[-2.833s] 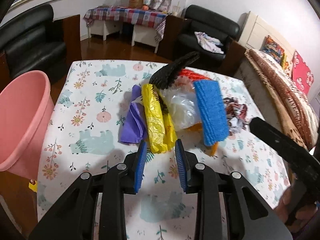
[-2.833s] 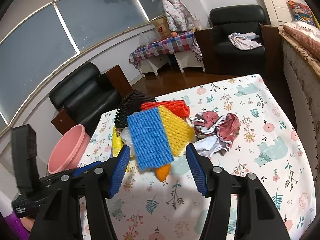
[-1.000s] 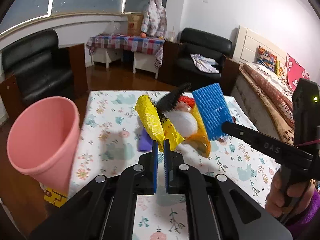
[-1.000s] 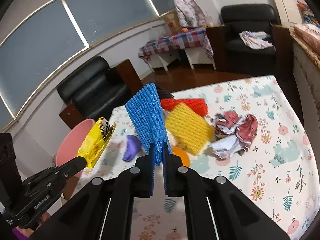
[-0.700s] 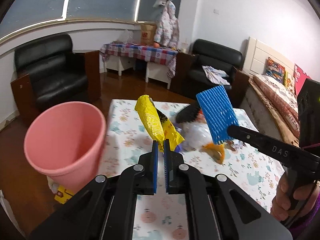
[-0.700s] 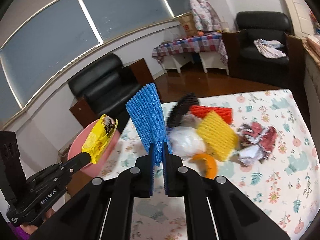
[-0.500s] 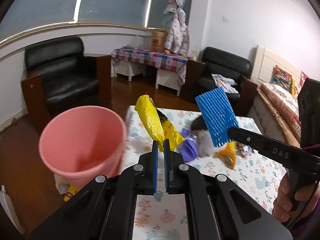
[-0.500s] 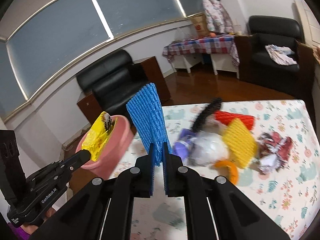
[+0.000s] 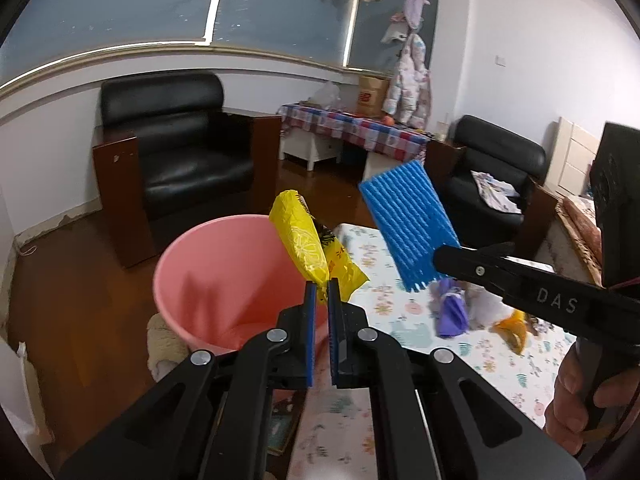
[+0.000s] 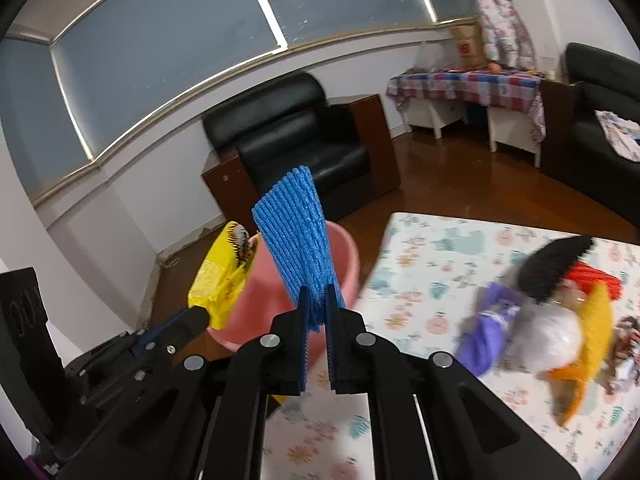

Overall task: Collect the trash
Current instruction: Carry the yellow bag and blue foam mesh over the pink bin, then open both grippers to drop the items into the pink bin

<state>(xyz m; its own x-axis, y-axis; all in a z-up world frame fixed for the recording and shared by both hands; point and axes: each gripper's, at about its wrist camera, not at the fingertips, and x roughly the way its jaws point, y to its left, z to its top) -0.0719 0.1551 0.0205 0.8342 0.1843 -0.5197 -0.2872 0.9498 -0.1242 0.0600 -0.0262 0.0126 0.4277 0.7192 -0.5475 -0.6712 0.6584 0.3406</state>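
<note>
My left gripper (image 9: pixel 322 288) is shut on a yellow plastic wrapper (image 9: pixel 304 246) and holds it over the near rim of the pink bucket (image 9: pixel 216 280). My right gripper (image 10: pixel 316 300) is shut on a blue foam net sleeve (image 10: pixel 298 240), held upright in front of the pink bucket (image 10: pixel 348 264). The sleeve also shows in the left wrist view (image 9: pixel 408 232), to the right of the bucket. The yellow wrapper shows in the right wrist view (image 10: pixel 218 284) at the bucket's left.
On the floral tablecloth (image 10: pixel 420 264) lie a purple bag (image 10: pixel 486 332), a black net (image 10: pixel 552 268), a red net (image 10: pixel 596 278), a white bag (image 10: pixel 548 336) and a yellow net (image 10: pixel 596 332). Black armchairs (image 9: pixel 180 148) stand behind on the wooden floor.
Both grippers closed on their items, lifted them off the table and swung left toward the pink bucket, which now sits right in front of them.
</note>
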